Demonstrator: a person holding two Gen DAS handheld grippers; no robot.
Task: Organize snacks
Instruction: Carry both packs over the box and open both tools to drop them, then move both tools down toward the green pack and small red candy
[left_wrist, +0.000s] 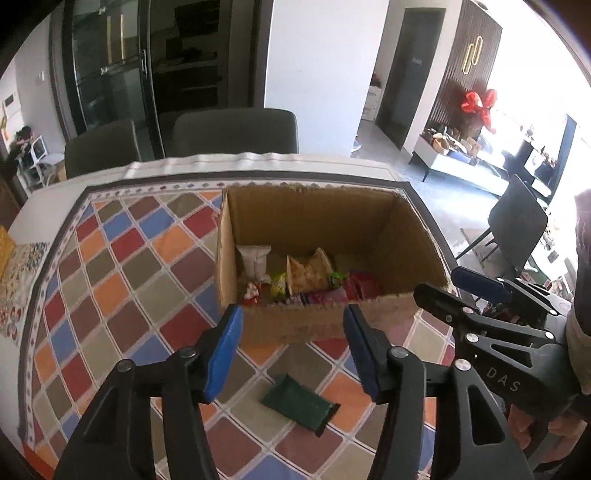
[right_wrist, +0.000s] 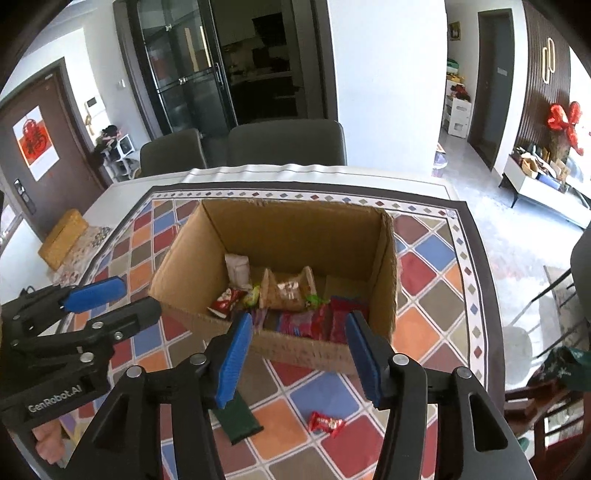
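both grippers empty over the box
left gripper and right gripper gape; green packet lies on cloth.

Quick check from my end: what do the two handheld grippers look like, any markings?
Both are black plastic frames with silver rivets and blue ribbed finger pads. The left gripper reads "GenRobot.AI" on its body in the right wrist view; the right gripper shows "DAS" in the left wrist view. No cables visible.

Place: home, open dining and living area
Dining signs: desk under a patterned cloth, upholstered chairs
Living signs: glass-door cabinet, low sideboard, front door with red paper decoration
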